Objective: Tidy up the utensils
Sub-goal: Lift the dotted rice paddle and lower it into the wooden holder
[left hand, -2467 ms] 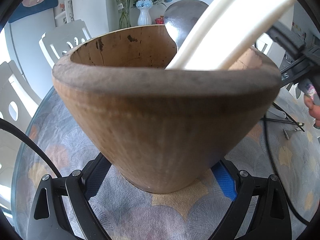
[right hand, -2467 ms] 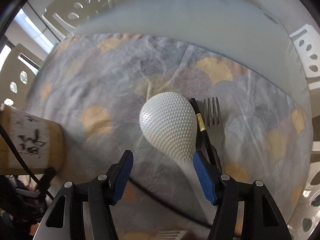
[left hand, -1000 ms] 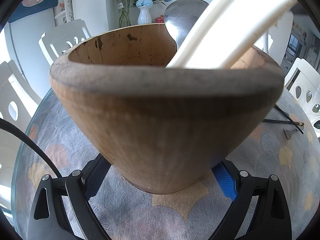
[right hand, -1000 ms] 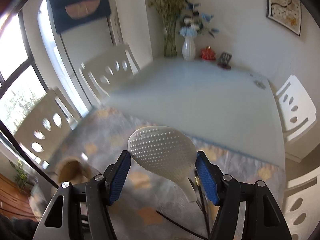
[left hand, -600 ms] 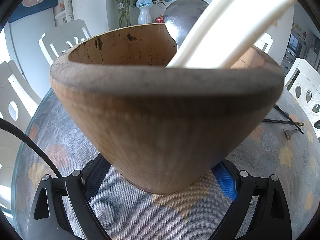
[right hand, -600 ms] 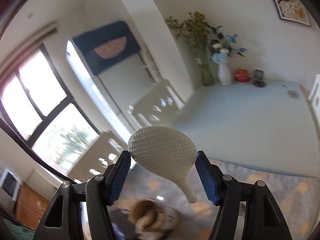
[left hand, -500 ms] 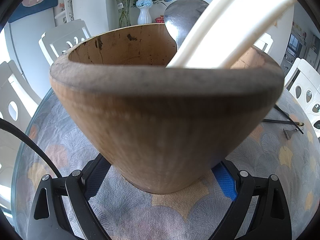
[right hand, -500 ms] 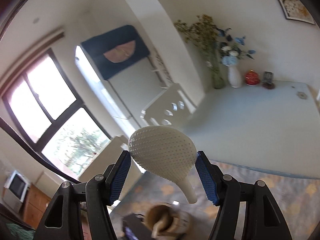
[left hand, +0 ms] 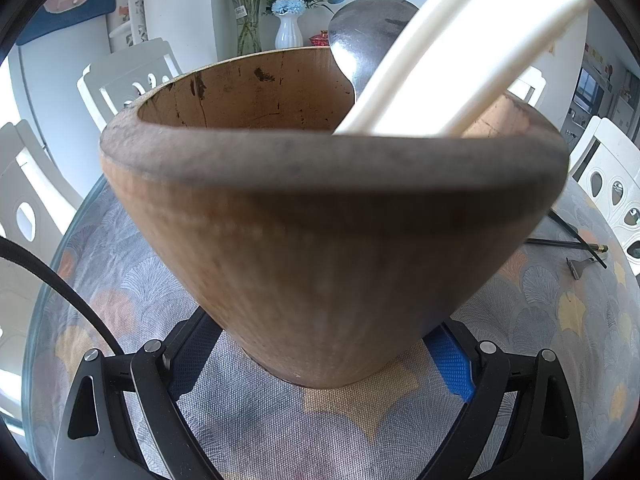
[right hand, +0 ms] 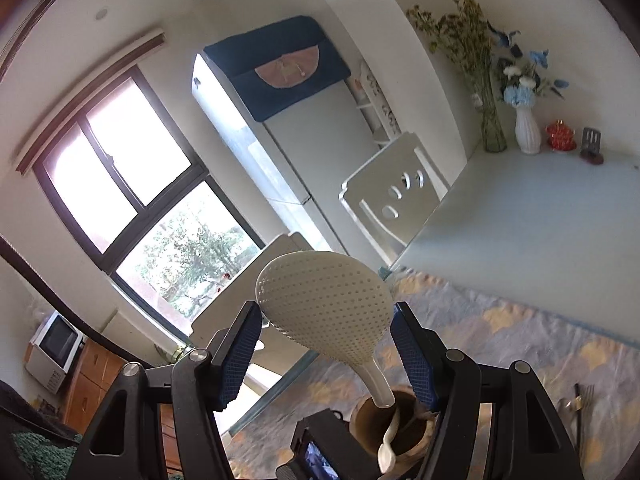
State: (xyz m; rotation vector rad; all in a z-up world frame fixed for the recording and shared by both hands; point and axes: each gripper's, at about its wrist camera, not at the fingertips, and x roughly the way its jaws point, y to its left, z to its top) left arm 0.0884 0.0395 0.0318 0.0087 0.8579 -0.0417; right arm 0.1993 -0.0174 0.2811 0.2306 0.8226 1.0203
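Observation:
My left gripper (left hand: 320, 354) is shut on the base of a brown wooden utensil holder (left hand: 320, 216) that stands on the patterned tablecloth (left hand: 560, 312). A thick white handle (left hand: 460, 52) and a metal spoon (left hand: 368, 36) lean out of it. In the right wrist view my right gripper (right hand: 326, 316) is shut on the dotted head of a white rice paddle (right hand: 320, 304), held in the air. The paddle's handle points down over the holder (right hand: 408, 420), which has a white spoon (right hand: 390, 438) inside.
Black chopsticks (left hand: 568, 244) and a small metal piece (left hand: 580, 266) lie on the cloth to the right of the holder. A fork (right hand: 586, 394) lies beside chopsticks. White chairs (left hand: 132, 76) ring the table, and vases (right hand: 528, 130) stand at its far end.
My right gripper has risen and swung left with the rice paddle, from low over the table to above the wooden holder. The left gripper and the holder have stayed still.

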